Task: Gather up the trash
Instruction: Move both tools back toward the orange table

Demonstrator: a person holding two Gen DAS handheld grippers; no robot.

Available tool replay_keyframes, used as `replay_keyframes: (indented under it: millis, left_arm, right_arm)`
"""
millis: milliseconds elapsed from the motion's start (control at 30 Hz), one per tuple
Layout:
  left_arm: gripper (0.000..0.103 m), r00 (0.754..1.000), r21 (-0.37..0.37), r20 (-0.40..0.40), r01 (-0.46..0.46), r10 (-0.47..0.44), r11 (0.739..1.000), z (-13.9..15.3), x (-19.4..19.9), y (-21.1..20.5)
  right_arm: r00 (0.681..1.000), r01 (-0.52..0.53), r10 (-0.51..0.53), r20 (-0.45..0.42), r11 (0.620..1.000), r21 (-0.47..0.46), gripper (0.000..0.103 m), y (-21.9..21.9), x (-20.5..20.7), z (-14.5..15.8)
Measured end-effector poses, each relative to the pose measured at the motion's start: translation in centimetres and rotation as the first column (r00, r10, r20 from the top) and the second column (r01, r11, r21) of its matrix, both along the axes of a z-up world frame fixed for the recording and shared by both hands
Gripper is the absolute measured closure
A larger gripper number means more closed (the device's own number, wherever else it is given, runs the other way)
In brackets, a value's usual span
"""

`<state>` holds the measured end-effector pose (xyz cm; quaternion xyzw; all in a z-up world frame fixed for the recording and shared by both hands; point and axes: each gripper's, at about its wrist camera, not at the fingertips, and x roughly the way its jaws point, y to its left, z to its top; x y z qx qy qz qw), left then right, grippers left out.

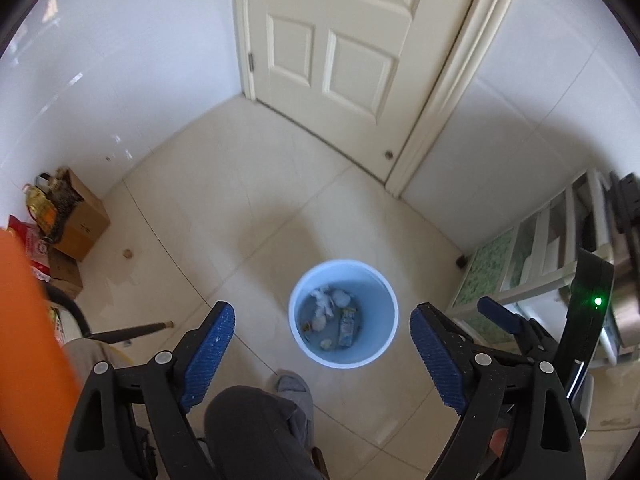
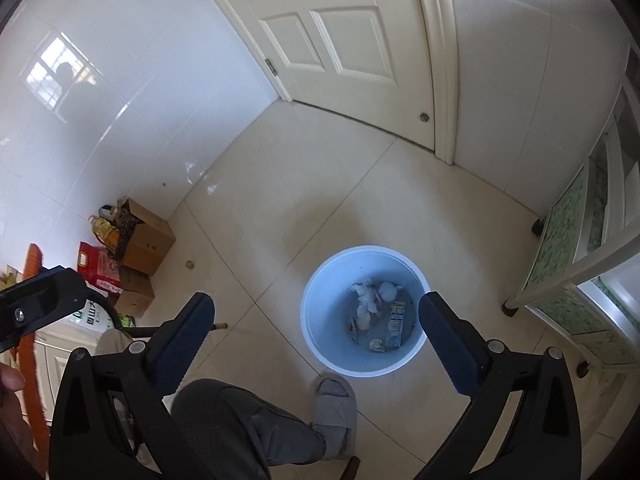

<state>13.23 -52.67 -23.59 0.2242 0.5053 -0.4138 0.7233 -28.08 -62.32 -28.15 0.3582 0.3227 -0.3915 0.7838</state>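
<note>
On the tiled floor below both wide, empty grippers [image 1: 322,354] [image 2: 316,346] stands a pale blue bin [image 1: 380,300] holding crumpled tissues [image 1: 326,302] and a small carton [image 1: 347,326].

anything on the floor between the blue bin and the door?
No. Both wrist views show only bare tile between the blue bin and the door.

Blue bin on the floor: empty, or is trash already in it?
Not empty. The blue bin stands upright with crumpled white tissues and a small carton on its bottom, well below the rim.
</note>
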Motion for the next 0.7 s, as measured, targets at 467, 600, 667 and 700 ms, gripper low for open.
replay_keyframes:
  millis: [467,600,667,700]
  left_arm:
    - [0.012,0.954,-0.321,0.178,-0.175,0.241,0.931,14.3,-2.5,21.8]
    - [0.012,0.907,-0.391,0.236,-0.240,0.349,0.889,16.9,-3.5,28.5]
    - [0.012,0.881,-0.413,0.259,-0.269,0.395,0.870,17.3,-4.7,31.3]
    - [0.012,0.868,-0.420,0.269,-0.284,0.417,0.862,17.4,-5.5,32.4]
  right_arm:
    - [0.977,-0.139,0.174,0.120,0.956,-0.259,0.000,12.6,5.8,15.1]
    - [0.957,-0.209,0.260,0.127,0.925,-0.318,0.000,16.8,8.7,18.0]
    - [0.942,-0.243,0.306,0.138,0.904,-0.351,0.000,19.3,10.2,19.5]
    - [0.934,-0.261,0.330,0.139,0.893,-0.368,0.000,20.6,11.0,20.1]
